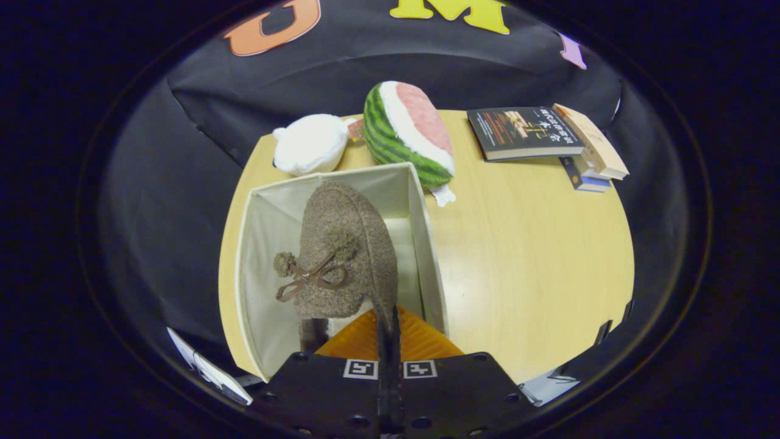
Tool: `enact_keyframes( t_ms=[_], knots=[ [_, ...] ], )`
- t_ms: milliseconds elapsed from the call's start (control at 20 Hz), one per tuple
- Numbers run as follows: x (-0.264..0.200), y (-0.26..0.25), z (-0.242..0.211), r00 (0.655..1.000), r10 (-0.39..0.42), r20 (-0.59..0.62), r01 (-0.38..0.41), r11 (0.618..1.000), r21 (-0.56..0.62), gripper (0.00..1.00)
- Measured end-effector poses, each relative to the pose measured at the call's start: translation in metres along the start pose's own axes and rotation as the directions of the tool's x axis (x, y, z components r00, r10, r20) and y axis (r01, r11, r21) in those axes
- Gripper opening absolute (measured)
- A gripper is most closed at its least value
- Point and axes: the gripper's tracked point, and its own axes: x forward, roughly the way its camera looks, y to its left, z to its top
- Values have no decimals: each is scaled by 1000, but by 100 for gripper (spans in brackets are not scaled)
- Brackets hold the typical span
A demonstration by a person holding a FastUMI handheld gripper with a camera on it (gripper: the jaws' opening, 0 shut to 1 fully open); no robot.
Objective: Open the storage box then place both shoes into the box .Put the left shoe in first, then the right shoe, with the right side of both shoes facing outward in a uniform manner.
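Brown fuzzy felt slipper (347, 250) with pompoms and a ribbon bow hangs toe-forward over the open cream fabric storage box (262, 244), partly inside it. Gripper (388, 329) fingers are pressed together on the slipper's heel rim, pinching it. Box sits at the near left part of the round light-wood table (536, 262). Just beyond the box: white plush toy (311, 144) and watermelon-slice plush (408, 134), the melon nearly touching the box's far right corner. Well right of the box, at the far edge: stack of paperback books (548, 140).
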Motion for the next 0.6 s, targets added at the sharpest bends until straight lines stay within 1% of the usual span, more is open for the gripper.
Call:
enact_keyframes(
  t_ms=[150,200,400,450,500,550,600],
  knots=[
    [18,-7,-2,998,-66,1,66,998,4,1],
    [23,-7,-2,997,-76,-5,76,997,6,1],
    [33,-7,0,997,-75,-3,75,997,27,2],
    [36,-7,1,997,-72,-1,72,997,29,5],
    [35,-11,3,996,-89,4,89,996,27,7],
    [34,-9,8,997,-77,17,77,997,29,4],
    [34,-11,11,996,-84,28,83,996,19,4]
  ],
)
